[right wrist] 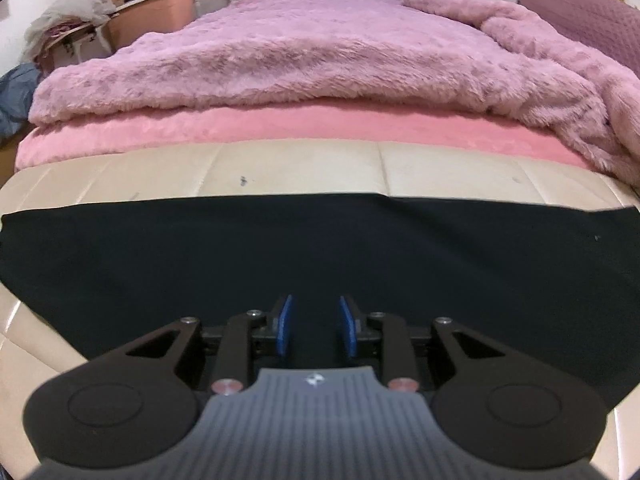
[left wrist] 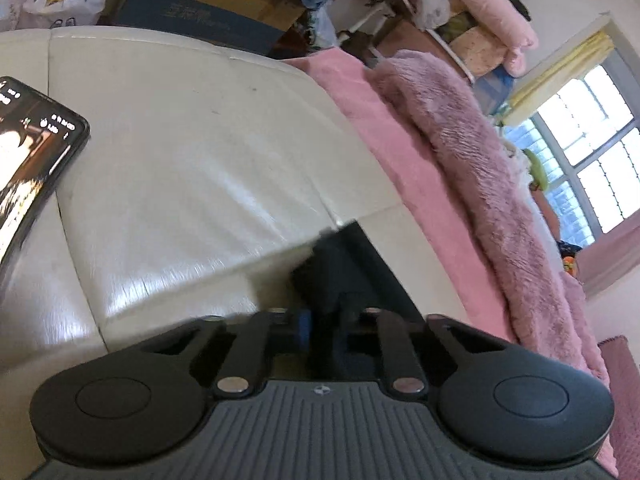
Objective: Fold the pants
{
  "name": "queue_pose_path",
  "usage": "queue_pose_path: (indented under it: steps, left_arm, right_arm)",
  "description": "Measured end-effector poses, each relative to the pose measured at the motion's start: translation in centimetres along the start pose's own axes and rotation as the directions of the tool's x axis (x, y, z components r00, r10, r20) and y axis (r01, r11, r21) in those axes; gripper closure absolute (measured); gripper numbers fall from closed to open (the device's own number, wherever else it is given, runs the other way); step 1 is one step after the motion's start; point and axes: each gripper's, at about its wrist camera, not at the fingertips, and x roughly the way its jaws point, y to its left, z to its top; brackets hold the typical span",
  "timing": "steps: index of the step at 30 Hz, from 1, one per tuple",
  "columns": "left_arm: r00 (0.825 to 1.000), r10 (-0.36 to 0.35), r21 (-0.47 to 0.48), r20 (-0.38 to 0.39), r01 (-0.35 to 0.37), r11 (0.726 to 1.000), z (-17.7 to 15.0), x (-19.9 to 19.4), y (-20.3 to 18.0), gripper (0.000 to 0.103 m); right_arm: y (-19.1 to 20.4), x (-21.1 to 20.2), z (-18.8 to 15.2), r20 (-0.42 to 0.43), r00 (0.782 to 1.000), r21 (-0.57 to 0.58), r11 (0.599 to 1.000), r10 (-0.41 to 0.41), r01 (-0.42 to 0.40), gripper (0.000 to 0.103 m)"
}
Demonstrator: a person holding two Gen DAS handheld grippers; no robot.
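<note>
Pants (right wrist: 320, 248) flat beneath parted right gripper (right wrist: 316, 326).

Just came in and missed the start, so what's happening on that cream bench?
A person with two handheld grippers is folding black pants spread on the cream bench beside the pink bed. The left gripper is shut on a bunched end of the fabric. The right gripper hangs open above the flat part, holding nothing.

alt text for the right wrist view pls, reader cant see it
The right gripper, its blue pads apart, hovers over black pants spread flat across a cream leather bench. Behind the bench lies a bed with a pink sheet under a fluffy mauve blanket.
</note>
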Motion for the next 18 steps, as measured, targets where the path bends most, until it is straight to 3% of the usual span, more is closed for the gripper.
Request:
queue_pose_path:
  steps: [4, 7, 10, 15, 18]
  left_arm:
    - [1.0, -0.015, 0.027, -0.006, 0.015, 1.0, 0.7, -0.5, -1.3, 0.099]
    - [0.997, -0.077, 0.123, 0.029, 0.073, 0.99, 0.2, -2.5, -4.4, 0.099]
    - [0.99, -0.131, 0.281, 0.054, 0.111, 0.953, -1.4, -5.0, -8.8, 0.099]
    - [0.98, -0.191, 0.551, 0.048, 0.133, 0.824, -6.8, -8.3, -16.9, 0.099]
    - [0.975, -0.221, 0.676, 0.03, 0.143, 0.723, -11.2, -9.5, -21.0, 0.099]
  right_arm:
    - [0.9, -0.7, 0.2, 0.027, 0.999, -0.049, 0.998, 0.03, -0.028, 0.081]
    - [0.7, -1.2, 0.2, 0.045, 0.998, -0.05, 0.998, 0.04, -0.037, 0.08]
    - [0.1, -1.3, 0.1, 0.048, 0.998, -0.024, 0.998, 0.051, -0.049, 0.08]
    - [-0.9, -1.6, -0.3, 0.052, 0.995, 0.018, 0.996, 0.083, -0.084, 0.08]
    - [-1.6, -1.7, -0.6, 0.059, 0.993, 0.038, 0.994, 0.099, -0.102, 0.08]
